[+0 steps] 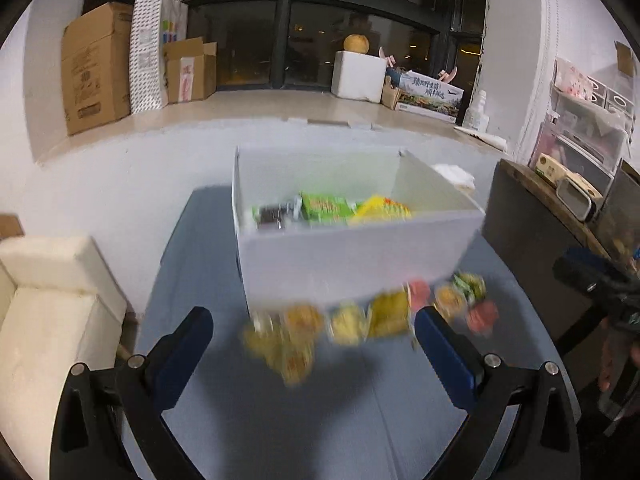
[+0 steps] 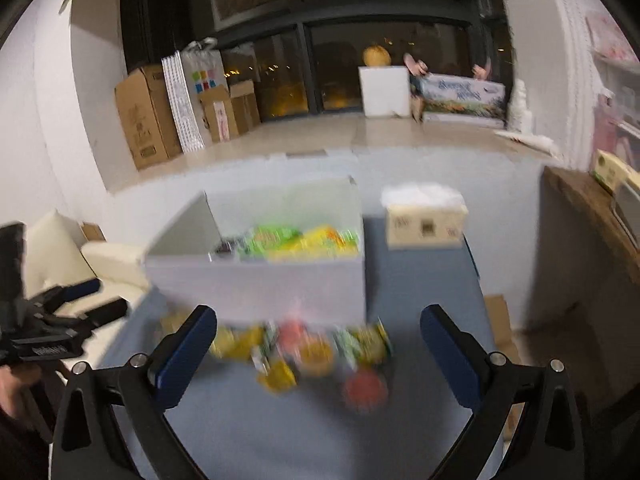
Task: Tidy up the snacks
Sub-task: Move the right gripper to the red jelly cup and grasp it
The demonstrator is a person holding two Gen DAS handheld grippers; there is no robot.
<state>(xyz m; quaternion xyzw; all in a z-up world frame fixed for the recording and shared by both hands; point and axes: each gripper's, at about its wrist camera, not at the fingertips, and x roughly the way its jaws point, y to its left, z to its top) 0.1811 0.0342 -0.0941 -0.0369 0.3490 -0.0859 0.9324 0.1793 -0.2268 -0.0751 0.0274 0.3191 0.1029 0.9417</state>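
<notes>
A white open box (image 1: 352,264) stands on the blue table (image 1: 280,420) and holds green and yellow snack packets (image 1: 332,208). Several loose yellow, orange and pink snack packs (image 1: 360,320) lie blurred in front of it. My left gripper (image 1: 314,328) is open and empty, above the table just short of the loose packs. In the right wrist view the same box (image 2: 260,280) and loose packs (image 2: 312,352) show. My right gripper (image 2: 318,328) is open and empty above them. The right gripper (image 1: 600,292) appears at the left view's right edge, the left gripper (image 2: 80,300) at the right view's left edge.
A tissue box (image 2: 426,220) stands on the table right of the white box. A cream sofa (image 1: 52,300) is at the left, a dark wooden cabinet (image 1: 532,220) at the right. Cardboard boxes (image 1: 96,68) and a foam box (image 1: 358,76) sit on the window ledge.
</notes>
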